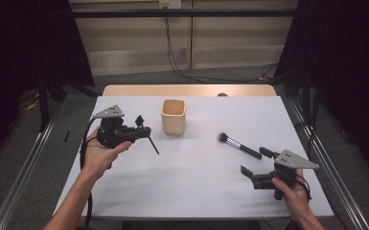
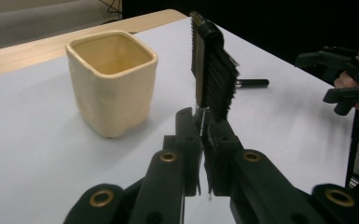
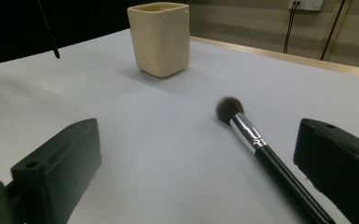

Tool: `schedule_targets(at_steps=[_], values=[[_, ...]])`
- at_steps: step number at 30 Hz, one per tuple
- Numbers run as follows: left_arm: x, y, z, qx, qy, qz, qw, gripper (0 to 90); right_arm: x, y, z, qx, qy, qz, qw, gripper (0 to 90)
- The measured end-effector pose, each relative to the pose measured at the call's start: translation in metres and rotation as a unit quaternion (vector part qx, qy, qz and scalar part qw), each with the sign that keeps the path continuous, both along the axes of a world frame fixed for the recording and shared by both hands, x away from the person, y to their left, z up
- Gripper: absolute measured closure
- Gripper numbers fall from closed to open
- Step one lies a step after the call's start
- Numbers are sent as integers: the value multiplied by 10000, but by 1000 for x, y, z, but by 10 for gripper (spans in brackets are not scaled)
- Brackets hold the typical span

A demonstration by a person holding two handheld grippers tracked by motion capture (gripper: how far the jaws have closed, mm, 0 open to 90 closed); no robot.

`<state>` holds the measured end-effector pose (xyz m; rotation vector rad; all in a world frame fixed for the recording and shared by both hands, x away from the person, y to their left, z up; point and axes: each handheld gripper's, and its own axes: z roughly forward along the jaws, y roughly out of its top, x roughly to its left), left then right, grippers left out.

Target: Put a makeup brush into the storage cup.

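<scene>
While the left tool [image 2: 204, 122] clenched the light, stiff comb-brush [image 2: 212, 70] at mid-frame, the right tool [image 3: 200, 172] stood released.

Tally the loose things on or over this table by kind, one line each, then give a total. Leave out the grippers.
Cups: 1, the cream cup standing on the table.
Makeup brushes: 1, the black-handled makeup brush lying on the table.
Combs: 1, the small black comb held in the left gripper.
Total: 3

Curtained lab, white table [image 1: 191, 182], cables [image 1: 177, 62]
</scene>
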<state>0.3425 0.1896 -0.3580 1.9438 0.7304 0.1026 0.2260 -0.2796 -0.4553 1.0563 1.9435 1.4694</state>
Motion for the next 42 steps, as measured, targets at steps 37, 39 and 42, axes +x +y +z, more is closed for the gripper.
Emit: schedule_targets(at_steps=[37,39,42], values=[[52,-16,49,-192,-626,788,9947,857,0,-1,0,73,9,84,9999,4],[55,-17,51,-194,-641,816,9944,857,0,-1,0,76,18,84,9999,5],[58,-19,53,-218,-693,829,9939,857,0,-1,0,93,33,73,9999,4]])
